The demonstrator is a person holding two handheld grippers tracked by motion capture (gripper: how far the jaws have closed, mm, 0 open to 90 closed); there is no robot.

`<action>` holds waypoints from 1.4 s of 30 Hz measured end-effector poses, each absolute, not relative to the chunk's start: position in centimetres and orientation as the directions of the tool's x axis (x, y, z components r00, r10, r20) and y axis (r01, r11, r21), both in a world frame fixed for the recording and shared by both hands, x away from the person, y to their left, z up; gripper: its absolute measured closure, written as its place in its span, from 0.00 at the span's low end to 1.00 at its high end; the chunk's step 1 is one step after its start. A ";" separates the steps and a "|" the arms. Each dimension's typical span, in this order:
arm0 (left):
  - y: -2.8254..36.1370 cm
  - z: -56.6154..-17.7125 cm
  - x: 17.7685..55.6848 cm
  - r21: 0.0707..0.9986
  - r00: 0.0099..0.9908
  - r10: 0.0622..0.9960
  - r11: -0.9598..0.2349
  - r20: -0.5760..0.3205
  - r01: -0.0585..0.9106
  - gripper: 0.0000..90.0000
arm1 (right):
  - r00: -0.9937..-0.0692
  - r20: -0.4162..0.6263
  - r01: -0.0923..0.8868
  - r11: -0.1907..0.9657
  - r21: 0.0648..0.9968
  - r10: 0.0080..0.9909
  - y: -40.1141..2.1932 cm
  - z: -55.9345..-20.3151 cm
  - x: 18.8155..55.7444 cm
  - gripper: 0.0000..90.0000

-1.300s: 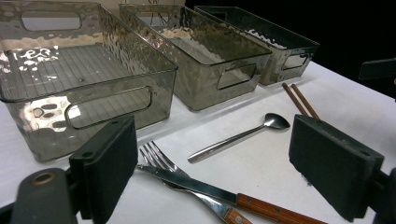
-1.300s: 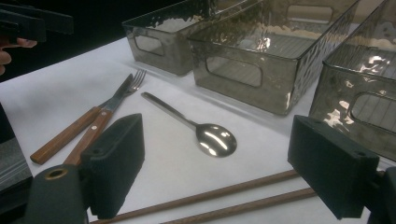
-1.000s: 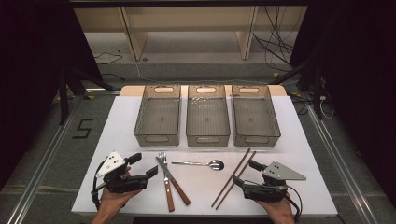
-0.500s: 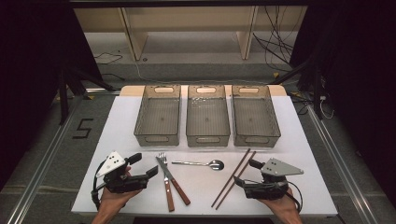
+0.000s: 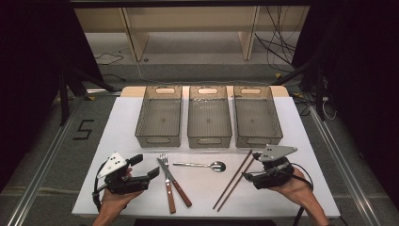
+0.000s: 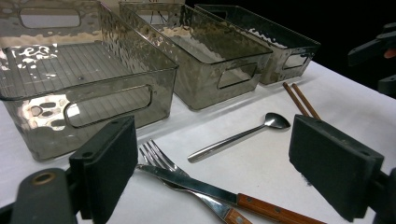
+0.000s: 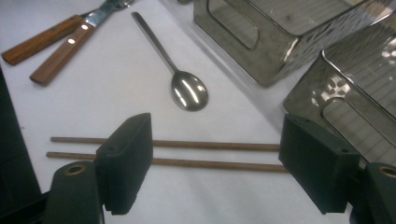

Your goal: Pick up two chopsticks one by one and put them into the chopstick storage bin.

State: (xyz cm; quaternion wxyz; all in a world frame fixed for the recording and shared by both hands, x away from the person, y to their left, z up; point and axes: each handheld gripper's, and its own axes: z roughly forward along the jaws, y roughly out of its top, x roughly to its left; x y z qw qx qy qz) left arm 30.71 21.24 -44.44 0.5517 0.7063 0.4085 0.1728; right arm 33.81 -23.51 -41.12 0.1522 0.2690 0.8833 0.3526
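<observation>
Two brown chopsticks (image 5: 233,181) lie side by side on the white table, slanting toward the right bin. My right gripper (image 5: 251,168) hovers just over them, open. In the right gripper view the chopsticks (image 7: 210,145) run across under the gap of my right gripper (image 7: 222,161); its jaws have just been closing a little, and the pads touch nothing. My left gripper (image 5: 146,165) rests open at the front left, pointing at a wooden-handled fork (image 5: 170,200) and knife (image 5: 181,193). A steel spoon (image 5: 200,165) lies between the two sets.
Three smoky clear bins stand in a row behind the cutlery: left (image 5: 157,140), middle (image 5: 209,140) and right (image 5: 258,140). The table's front edge (image 5: 202,214) lies close below both hands. Cables and a shelf frame are on the floor beyond the table.
My right gripper has lifted off the table and moved away from the person, toward the upper ends of the chopsticks. The left gripper and all the cutlery have stayed put.
</observation>
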 end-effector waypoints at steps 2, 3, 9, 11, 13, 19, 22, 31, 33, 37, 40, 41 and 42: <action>21.3 -44.4 30.7 0.920 0.606 0.768 -0.057 -0.208 0.387 0.17 | -0.820 -0.089 0.365 0.637 0.678 0.565 -23.4 -41.3 34.4 0.32; 21.3 -44.4 30.7 0.920 0.606 0.768 -0.057 -0.208 0.387 0.17 | -0.829 -0.100 0.359 0.661 0.659 0.550 -23.4 -41.5 34.7 0.32; 21.2 -44.4 30.7 0.920 0.606 0.768 -0.058 -0.208 0.388 0.17 | -0.878 -0.156 0.303 0.778 0.550 0.452 -22.7 -41.9 35.8 0.34; 21.2 -44.4 30.7 0.919 0.607 0.768 -0.059 -0.207 0.389 0.17 | -0.892 -0.167 0.281 0.803 0.525 0.421 -22.4 -42.0 35.9 0.35; 21.2 -44.4 30.7 0.921 0.608 0.767 -0.060 -0.205 0.386 0.17 | -0.901 -0.174 0.263 0.819 0.511 0.398 -22.2 -42.1 36.0 0.35; 21.1 -44.4 30.7 0.921 0.611 0.767 -0.066 -0.199 0.383 0.17 | -0.947 -0.191 0.168 0.902 0.397 0.260 -20.8 -42.7 36.4 0.39; 21.1 -44.4 30.7 0.921 0.610 0.766 -0.064 -0.200 0.383 0.17 | -0.961 -0.182 0.129 0.922 0.366 0.206 -20.2 -42.8 36.6 0.42; 21.1 -44.4 30.6 0.922 0.612 0.765 -0.064 -0.200 0.382 0.17 | -0.972 -0.192 0.071 0.952 0.297 0.133 -19.6 -43.4 37.6 0.48; 21.1 -44.4 30.6 0.922 0.611 0.765 -0.064 -0.201 0.382 0.17 | -0.976 -0.190 0.057 0.961 0.269 0.111 -19.4 -43.7 37.8 0.50; 21.1 -44.4 30.6 0.922 0.613 0.764 -0.064 -0.201 0.381 0.17 | -0.978 -0.187 0.046 0.969 0.243 0.093 -19.3 -43.8 38.1 0.53; 21.1 -44.4 30.7 0.922 0.614 0.764 -0.067 -0.199 0.382 0.17 | -0.979 -0.191 0.031 0.973 0.227 0.075 -19.2 -43.9 38.3 0.54; 21.1 -44.4 30.7 0.922 0.614 0.764 -0.068 -0.198 0.382 0.17 | -0.979 -0.193 0.022 0.973 0.228 0.068 -19.2 -43.9 38.3 0.54; 21.1 -44.4 30.7 0.922 0.615 0.764 -0.069 -0.198 0.381 0.17 | -0.979 -0.193 0.022 0.973 0.228 0.068 -19.2 -43.9 38.3 0.54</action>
